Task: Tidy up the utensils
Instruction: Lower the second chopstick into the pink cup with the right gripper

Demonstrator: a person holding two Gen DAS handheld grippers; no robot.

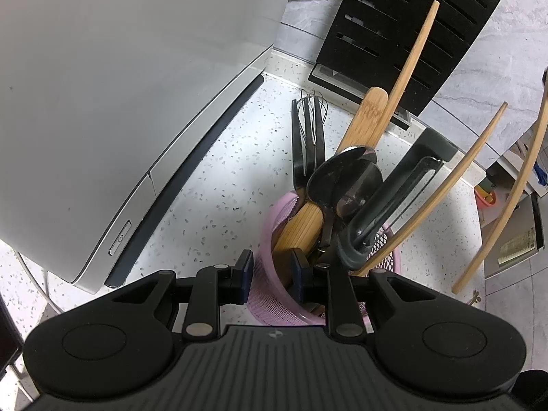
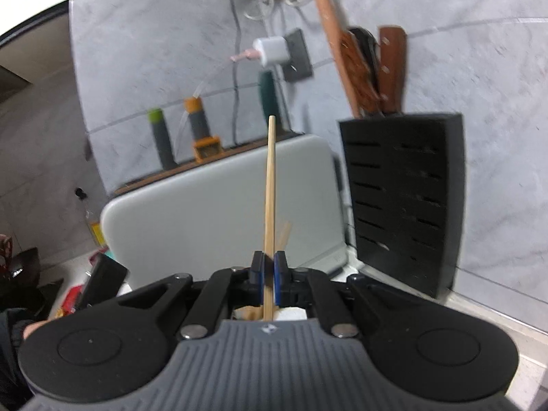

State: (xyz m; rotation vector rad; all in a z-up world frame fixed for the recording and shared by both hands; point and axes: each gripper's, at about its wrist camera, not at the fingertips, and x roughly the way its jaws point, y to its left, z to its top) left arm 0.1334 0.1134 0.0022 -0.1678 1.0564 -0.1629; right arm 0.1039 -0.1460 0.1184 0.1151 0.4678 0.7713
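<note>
- The left gripper (image 1: 272, 275) sits at the bottom centre of the left wrist view, its jaws set narrow and clamped on the near rim of a pink mesh basket (image 1: 270, 294), one pad outside the wall and one inside.
- The basket stands on a white speckled counter (image 1: 219, 171), low and centre in that frame, and is packed with utensils.
- Inside it are a broad wooden spatula (image 1: 366, 120) leaning up toward the centre, a dark metal spoon (image 1: 346, 174) in front of it, a black fork-like tool (image 1: 301, 147) with a wire whisk (image 1: 313, 102) just behind, and a dark grey slotted tool (image 1: 404, 185) tilted to the right.
- Three thin wooden sticks fan out from the basket: one (image 1: 416, 46) toward the upper centre, one (image 1: 455, 171) to the right, and one (image 1: 513, 198) along the right edge.
- A large grey appliance (image 1: 120, 85) fills the left half of the frame; a black knife block (image 1: 404, 34) stands at the upper right.
- The right gripper (image 2: 269, 267) is at the lower centre of the right wrist view, jaws nearly closed and pinching a single chopstick (image 2: 270, 178), which points straight up the middle of the frame.
- Behind it are the grey appliance (image 2: 205, 205) and, to the right, the knife block (image 2: 404, 198) with brown handles (image 2: 390, 68) sticking out of its top; this view is slightly blurred.
</note>
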